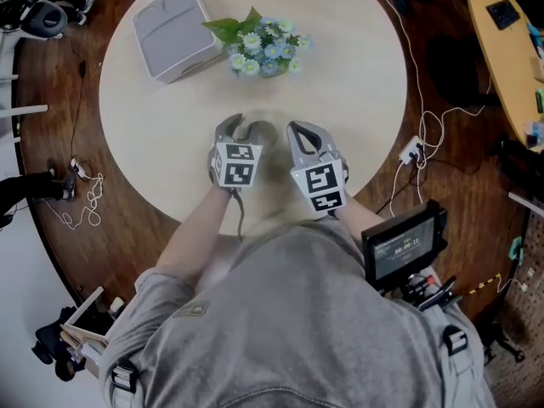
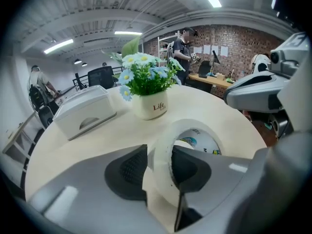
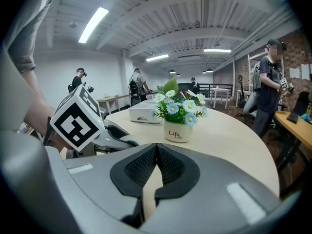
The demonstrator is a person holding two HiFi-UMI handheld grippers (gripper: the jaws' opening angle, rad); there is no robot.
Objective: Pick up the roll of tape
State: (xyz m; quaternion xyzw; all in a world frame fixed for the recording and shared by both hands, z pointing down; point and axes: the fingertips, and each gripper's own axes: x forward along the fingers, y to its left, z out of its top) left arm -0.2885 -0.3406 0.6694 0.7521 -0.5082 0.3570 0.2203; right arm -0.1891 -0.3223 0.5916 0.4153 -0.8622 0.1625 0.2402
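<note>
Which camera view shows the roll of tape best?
The left gripper view: the roll of tape fills the foreground, its band pinched between the pads of the left gripper. The head view shows only a sliver of it past that gripper. The right gripper view does not show it.

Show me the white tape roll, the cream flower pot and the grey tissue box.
white tape roll (image 2: 162, 160), left gripper view, its outer band.
cream flower pot (image 2: 153, 106), left gripper view, its front wall.
grey tissue box (image 1: 172, 32), head view, its lid.

Round pale table (image 1: 340, 83), wood floor (image 1: 476, 177), brick wall (image 2: 243, 38), strip lights (image 3: 92, 23)
</note>
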